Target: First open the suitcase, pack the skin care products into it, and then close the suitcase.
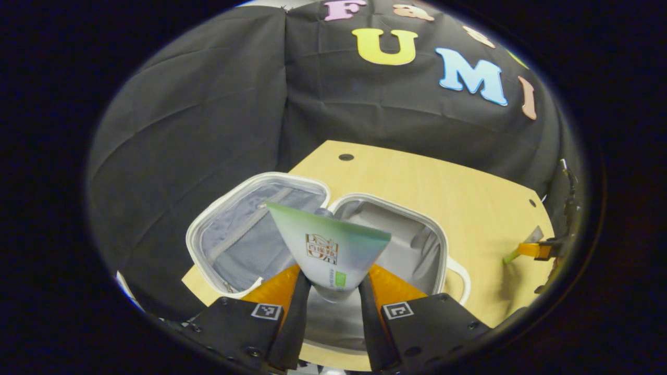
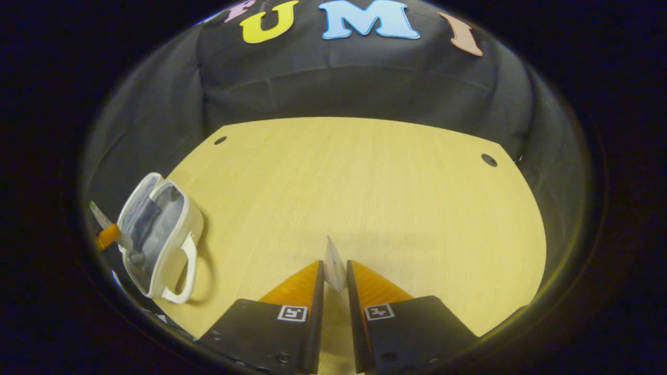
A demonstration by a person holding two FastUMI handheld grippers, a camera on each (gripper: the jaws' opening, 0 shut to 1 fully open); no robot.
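Left gripper [image 1: 333, 291] clamps a green-white tube [image 1: 328, 250], both fingers pressed on its narrow lower end, flat crimped end fanning up toward the camera. It hangs above the open white suitcase [image 1: 208, 224], which lies flat on the wooden table [image 1: 469, 198], both halves showing grey lining, left half with a zipped mesh pocket, a white handle on the right side. In the left gripper view the other gripper shows far right at the table edge, gripping something thin and pale-green. Right gripper [image 2: 335, 281] has fingers nearly together, pinching a thin pale sachet [image 2: 333, 265] edge-on between them; both fingers touch it. It is held over bare table [image 2: 365, 182], well apart from the suitcase [image 2: 177, 245], which sits at the table's left edge in the right gripper view, open, handle facing the table centre. The tube's tip and the left gripper show just beside the suitcase there.
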